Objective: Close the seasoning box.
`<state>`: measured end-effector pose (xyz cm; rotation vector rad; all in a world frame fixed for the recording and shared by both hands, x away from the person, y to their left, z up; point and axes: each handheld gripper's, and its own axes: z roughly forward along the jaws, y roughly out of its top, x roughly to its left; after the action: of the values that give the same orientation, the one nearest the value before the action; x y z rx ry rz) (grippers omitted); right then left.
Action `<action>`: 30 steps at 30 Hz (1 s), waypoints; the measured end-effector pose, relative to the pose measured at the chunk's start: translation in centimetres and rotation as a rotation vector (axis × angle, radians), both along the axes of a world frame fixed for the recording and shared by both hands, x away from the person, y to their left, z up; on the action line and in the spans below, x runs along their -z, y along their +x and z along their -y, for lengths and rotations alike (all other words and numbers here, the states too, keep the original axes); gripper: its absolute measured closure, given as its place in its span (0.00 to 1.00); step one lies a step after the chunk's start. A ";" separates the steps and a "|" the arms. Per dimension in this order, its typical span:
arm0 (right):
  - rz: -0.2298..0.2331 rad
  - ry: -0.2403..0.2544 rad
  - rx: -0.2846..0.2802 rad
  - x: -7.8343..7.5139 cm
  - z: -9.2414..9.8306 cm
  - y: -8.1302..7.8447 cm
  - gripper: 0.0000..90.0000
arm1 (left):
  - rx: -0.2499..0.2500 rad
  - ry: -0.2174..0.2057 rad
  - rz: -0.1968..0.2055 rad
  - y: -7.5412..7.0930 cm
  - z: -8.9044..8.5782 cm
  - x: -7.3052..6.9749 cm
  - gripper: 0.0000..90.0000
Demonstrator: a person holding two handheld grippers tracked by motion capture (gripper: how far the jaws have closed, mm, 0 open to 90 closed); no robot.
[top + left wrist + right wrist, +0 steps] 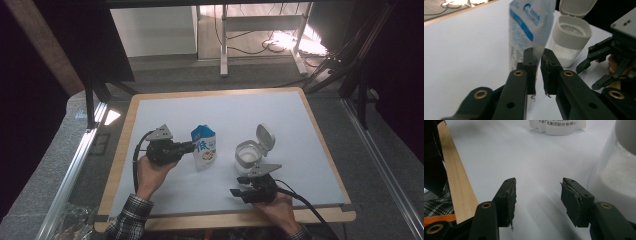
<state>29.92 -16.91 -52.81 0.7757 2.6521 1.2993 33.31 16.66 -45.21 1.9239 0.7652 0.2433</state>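
A blue-and-white pouch [204, 147] stands upright on the white mat [225, 107]. My left gripper [192, 146] reaches it from the left. In the left gripper view the pouch's [531, 25] thin side edge runs down between the jaws of my left gripper [538, 60], and a narrow gap shows beside it. To the right stands a white jar [248, 155] with its flip lid open and white powder inside [570, 37]. My right gripper [237, 186] lies just in front of the jar, open with nothing between its fingers [537, 192]. The jar's wall [616, 170] rises at its right.
The mat lies on a wooden tabletop [120, 165] whose edge is near my right gripper [456, 190]. A plaid sleeve [436, 205] shows beyond that edge. My right gripper [586, 77] is also seen past the jar. Desks and cables stand behind the table.
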 end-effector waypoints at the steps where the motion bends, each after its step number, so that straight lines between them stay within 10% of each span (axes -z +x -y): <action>1: -0.001 -0.001 0.000 0.0 0.0 0.0 0.51 | 0.001 0.002 -0.003 0.1 0.1 0.2 0.89; 8: -0.006 -0.012 0.002 0.1 0.4 -0.1 0.51 | -0.023 0.029 -0.030 0.9 0.7 1.0 0.82; 16: -0.006 -0.022 0.013 0.1 1.2 -0.2 0.51 | -0.067 0.010 -0.044 1.8 0.6 1.1 1.00; 30: -0.013 -0.039 0.042 -0.1 2.6 0.1 0.51 | -0.193 0.004 0.028 4.3 -0.7 0.1 1.00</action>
<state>29.98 -19.55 -52.74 0.8322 2.6475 1.2336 37.62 17.34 -45.35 1.8480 0.9329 0.3895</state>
